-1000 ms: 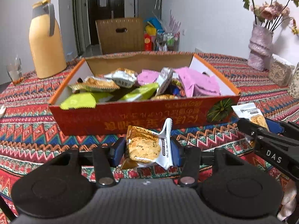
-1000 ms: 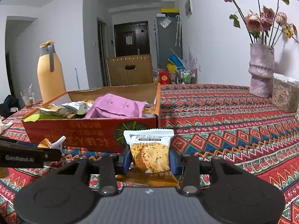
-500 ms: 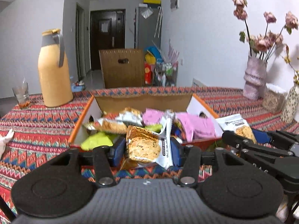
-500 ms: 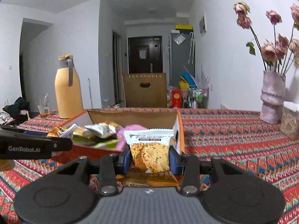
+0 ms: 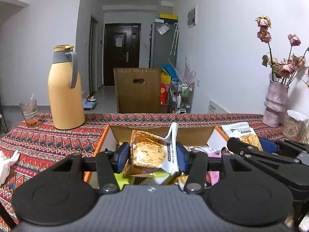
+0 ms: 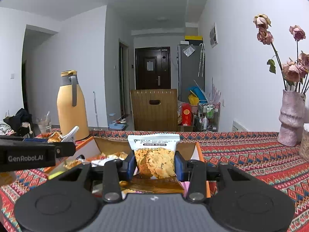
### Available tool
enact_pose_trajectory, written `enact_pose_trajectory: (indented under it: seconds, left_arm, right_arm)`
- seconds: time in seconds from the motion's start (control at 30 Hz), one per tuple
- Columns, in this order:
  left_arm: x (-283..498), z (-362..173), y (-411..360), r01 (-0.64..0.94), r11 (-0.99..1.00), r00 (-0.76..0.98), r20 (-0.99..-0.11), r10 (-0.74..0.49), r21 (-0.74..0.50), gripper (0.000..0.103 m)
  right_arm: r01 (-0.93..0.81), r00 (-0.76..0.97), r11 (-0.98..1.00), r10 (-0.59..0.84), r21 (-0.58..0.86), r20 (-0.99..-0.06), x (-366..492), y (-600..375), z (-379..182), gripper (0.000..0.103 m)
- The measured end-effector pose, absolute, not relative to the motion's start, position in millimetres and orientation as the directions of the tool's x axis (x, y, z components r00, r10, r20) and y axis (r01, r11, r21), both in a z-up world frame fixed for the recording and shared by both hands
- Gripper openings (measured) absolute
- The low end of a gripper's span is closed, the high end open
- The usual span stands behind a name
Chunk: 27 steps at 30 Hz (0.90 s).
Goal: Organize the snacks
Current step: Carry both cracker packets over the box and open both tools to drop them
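At the left of the frame a yellow thermos jug stands on the patterned tablecloth, with a drinking glass beside it. At the right stands a pink vase with dried roses. A wooden chair back is in the middle.

We are blocking most of the snack box with the left claw and its crisp packet, so the snacks inside are barely showing. In the right wrist view, the right claw and its own packet are covering the box's near wall. The print on both wrappers is reading too small. The white object is running off the left edge.
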<state>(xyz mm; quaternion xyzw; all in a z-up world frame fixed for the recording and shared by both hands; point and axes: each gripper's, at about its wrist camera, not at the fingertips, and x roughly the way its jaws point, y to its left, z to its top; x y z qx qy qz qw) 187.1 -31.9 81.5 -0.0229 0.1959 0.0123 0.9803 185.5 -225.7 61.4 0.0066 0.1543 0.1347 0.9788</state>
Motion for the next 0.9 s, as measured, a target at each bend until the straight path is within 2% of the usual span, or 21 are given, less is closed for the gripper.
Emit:
enact_pose_trajectory:
  seconds: [0.4,0.6,0.9]
  left_arm:
    - [226,78,-20,-0.09,0.994,0.928,-0.367,0.063,-0.056,0.051]
    - [234,61,-11,-0.137,0.989,0.927,-0.358,0.111,-0.049,0.051]
    - [243,43,-5,-0.14,0.989,0.915,-0.387,0.112,-0.045,0.052]
  right_arm:
    - [-0.232,0.918,0.97,0.241,0.068,-0.314,237,-215,63,0.04]
    - [-0.227,0.939,0.972,0.236,0.064,-0.25,234,-215,52,0.04]
    - [-0.224,0.916,0.971,0.238,0.081,-0.324,251,-214,29,0.04]
